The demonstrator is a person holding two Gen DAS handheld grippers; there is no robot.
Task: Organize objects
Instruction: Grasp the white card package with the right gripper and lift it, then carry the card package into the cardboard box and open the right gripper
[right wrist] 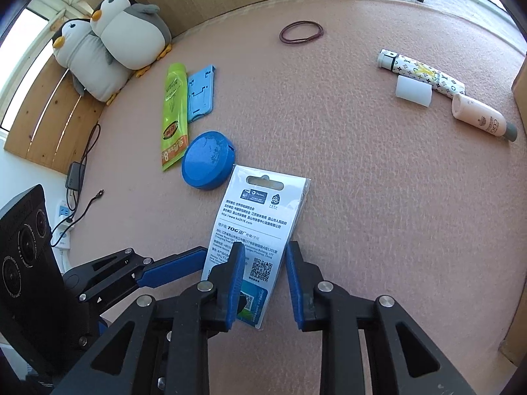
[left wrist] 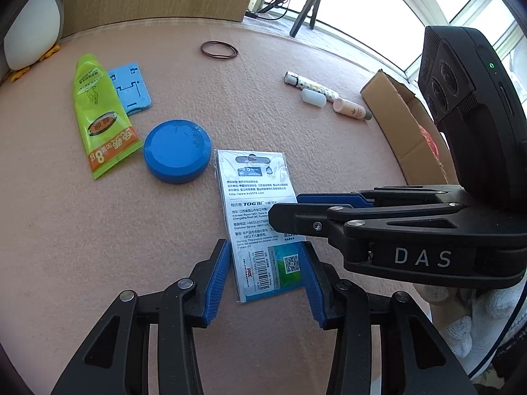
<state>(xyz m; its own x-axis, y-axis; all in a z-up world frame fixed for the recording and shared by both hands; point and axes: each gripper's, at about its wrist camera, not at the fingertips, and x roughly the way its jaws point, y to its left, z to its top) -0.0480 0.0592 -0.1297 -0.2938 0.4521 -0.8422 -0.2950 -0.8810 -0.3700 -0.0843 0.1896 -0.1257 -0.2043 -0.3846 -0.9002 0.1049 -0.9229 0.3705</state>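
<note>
Left claw (left wrist: 268,275) straddles the flat printed packet (left wrist: 258,212), open; right claw (right wrist: 265,275) open above it.

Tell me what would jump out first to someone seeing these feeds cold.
Probably the white printed card packet lying flat mid-mat, with both open grippers closing in: the left gripper straddles its near end, the right gripper comes over its edge. Next, the blue round lid just beyond it, beside the green tube, and two plush penguins at the back-left corner.

Both grippers: black linkage frames, silver rivets, ribbed blue pads. Right gripper (left wrist: 290,210) marked "DAS"; white knit glove (left wrist: 461,326) behind its jaws.
</note>
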